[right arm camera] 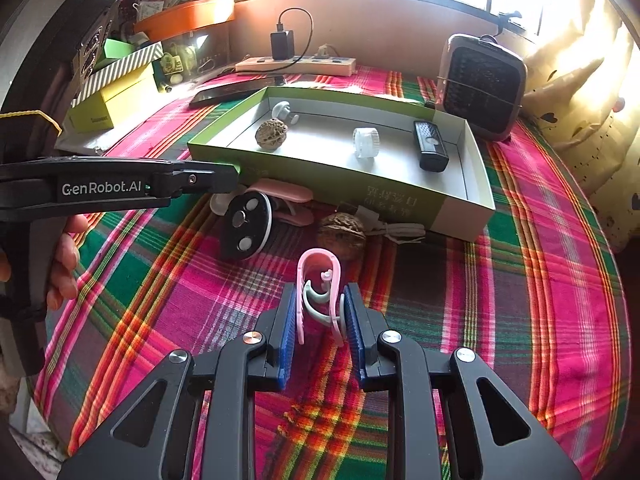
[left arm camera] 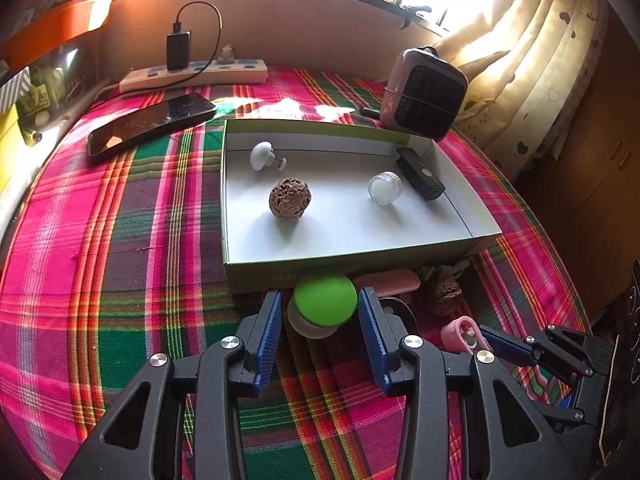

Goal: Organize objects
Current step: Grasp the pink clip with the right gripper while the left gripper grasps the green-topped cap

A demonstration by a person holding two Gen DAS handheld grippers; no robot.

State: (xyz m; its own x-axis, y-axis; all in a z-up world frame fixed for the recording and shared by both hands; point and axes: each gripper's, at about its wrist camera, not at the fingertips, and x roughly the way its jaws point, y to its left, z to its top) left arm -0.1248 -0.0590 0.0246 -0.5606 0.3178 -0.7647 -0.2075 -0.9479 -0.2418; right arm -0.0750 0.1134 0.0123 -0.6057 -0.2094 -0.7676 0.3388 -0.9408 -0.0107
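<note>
A shallow green-sided box [left arm camera: 240, 208] [right arm camera: 476, 184] lies on the plaid cloth and holds a walnut [left arm camera: 290, 199], a white knob [left arm camera: 262, 155], a clear round jar [left arm camera: 384, 187] and a black stick [left arm camera: 420, 174]. My left gripper [left arm camera: 322, 312] is open around a green-lidded round tin [left arm camera: 325, 300] just in front of the box; its fingers stand a little apart from the tin. My right gripper [right arm camera: 320, 312] is shut on a pink clip [right arm camera: 318, 280] low over the cloth. A second walnut [right arm camera: 342, 234], a pink case [right arm camera: 284, 194] and a black round remote [right arm camera: 246, 226] lie before the box.
A small heater [left arm camera: 424, 94] stands behind the box's right corner. A phone [left arm camera: 152, 122] and a power strip [left arm camera: 192, 74] with a charger lie at the back left. Yellow and striped boxes [right arm camera: 116, 96] stand at the far left. A curtain [left arm camera: 540, 60] hangs on the right. A white cable [right arm camera: 400, 232] lies by the box.
</note>
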